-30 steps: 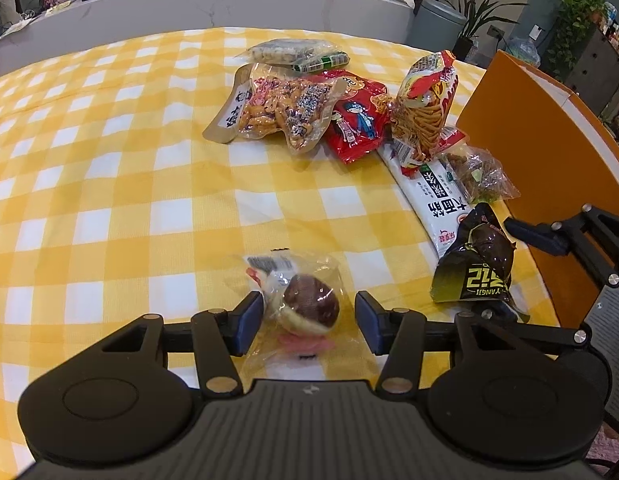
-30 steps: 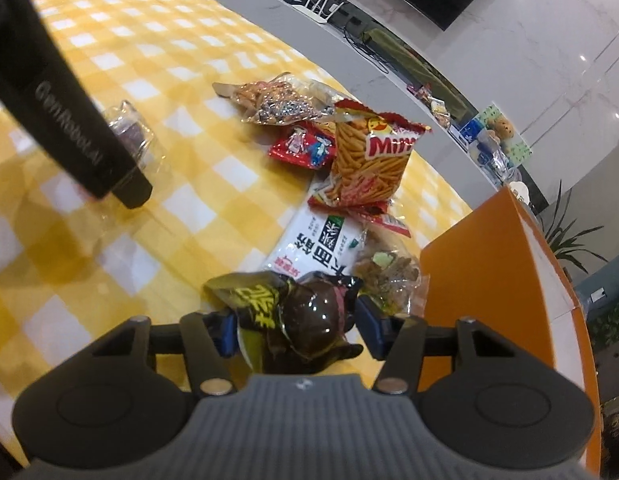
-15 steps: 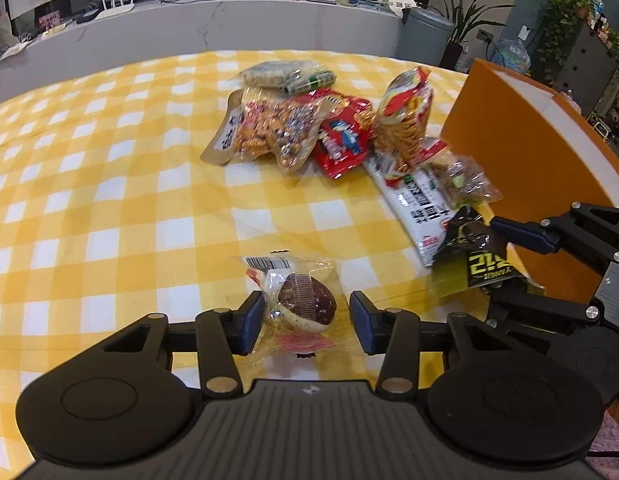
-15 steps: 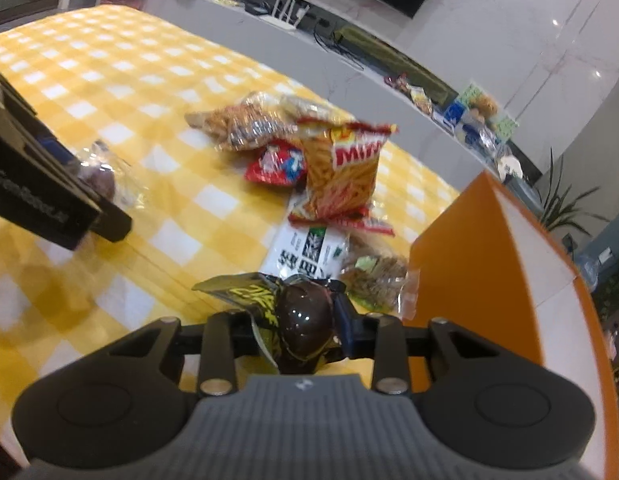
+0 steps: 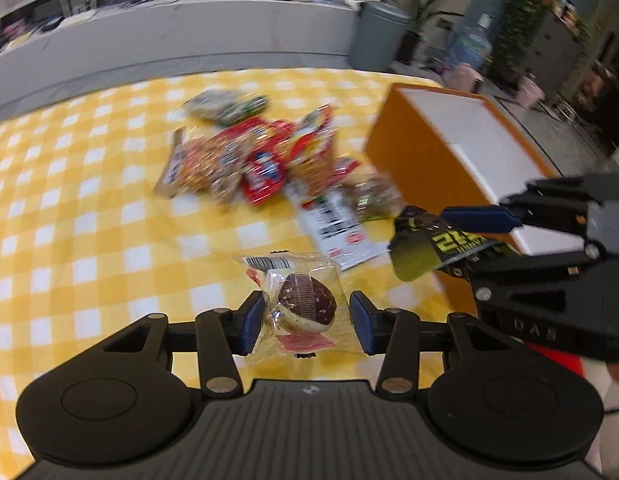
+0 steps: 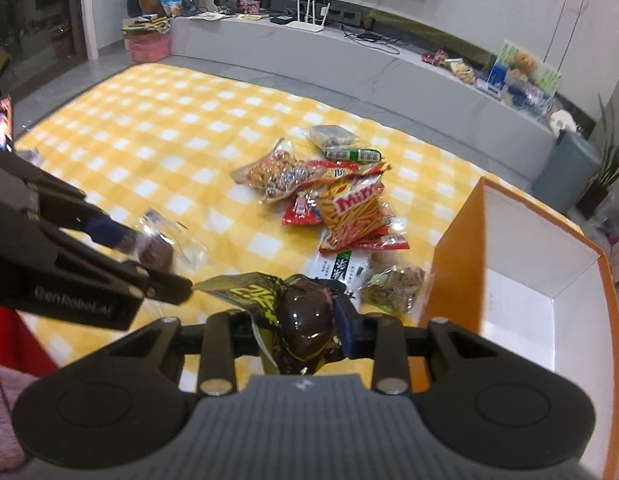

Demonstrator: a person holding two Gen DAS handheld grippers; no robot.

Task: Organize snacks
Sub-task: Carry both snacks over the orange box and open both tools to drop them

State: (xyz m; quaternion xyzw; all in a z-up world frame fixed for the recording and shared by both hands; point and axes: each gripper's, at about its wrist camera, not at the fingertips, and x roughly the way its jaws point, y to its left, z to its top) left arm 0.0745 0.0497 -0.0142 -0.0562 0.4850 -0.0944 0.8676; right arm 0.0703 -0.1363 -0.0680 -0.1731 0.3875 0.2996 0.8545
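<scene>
My left gripper (image 5: 305,320) is shut on a clear-wrapped chocolate cake (image 5: 305,306) and holds it above the yellow checked cloth (image 5: 89,208). My right gripper (image 6: 305,326) is shut on a black and yellow-green snack pack (image 6: 297,312), lifted off the table; it also shows in the left wrist view (image 5: 437,244). An orange box with a white inside (image 6: 521,280) stands open at the right, just beside the right gripper. A pile of snack bags (image 6: 333,200) lies on the cloth ahead.
The left gripper body (image 6: 69,272) fills the left of the right wrist view. A grey counter (image 6: 349,60) with clutter runs behind the table. A grey bin (image 5: 377,36) and plants stand beyond the far edge.
Both grippers have risen from the cloth with their snacks. The right gripper has closed on the black pack and lifted it toward the orange box.
</scene>
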